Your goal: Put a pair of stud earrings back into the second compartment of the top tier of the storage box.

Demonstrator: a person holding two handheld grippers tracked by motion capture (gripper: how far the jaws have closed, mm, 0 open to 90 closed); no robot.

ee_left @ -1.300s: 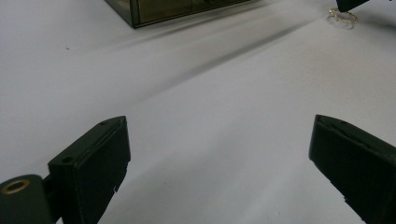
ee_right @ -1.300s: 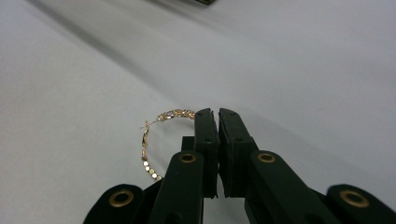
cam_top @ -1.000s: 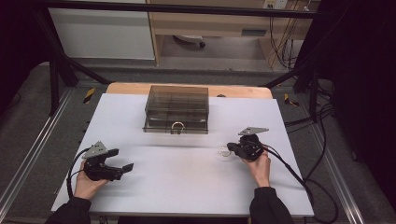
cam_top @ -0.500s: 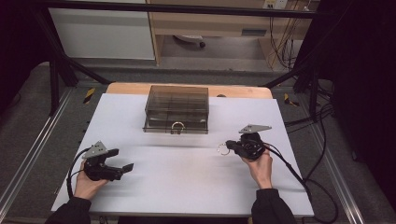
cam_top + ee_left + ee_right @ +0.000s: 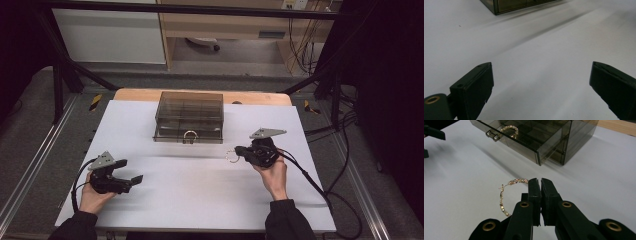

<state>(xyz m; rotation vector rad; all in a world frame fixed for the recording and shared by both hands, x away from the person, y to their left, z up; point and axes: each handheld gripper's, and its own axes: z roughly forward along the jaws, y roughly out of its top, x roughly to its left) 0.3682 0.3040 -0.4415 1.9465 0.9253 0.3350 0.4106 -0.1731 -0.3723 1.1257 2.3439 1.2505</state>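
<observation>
Right claw (image 5: 540,185) pinching a gold hoop earring (image 5: 506,195) just above the white worktop (image 5: 200,200), near-right of the smoky drawer box (image 5: 189,117), second earring (image 5: 509,131) in its open drawer, left claw (image 5: 541,85) spread wide, resting near-left.

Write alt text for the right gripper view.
The right tongs, black and closed, grip a gold hoop earring above a white table. Behind stands a smoky transparent drawer box, its drawer slightly open, with a second gold hoop at the drawer front.
</observation>
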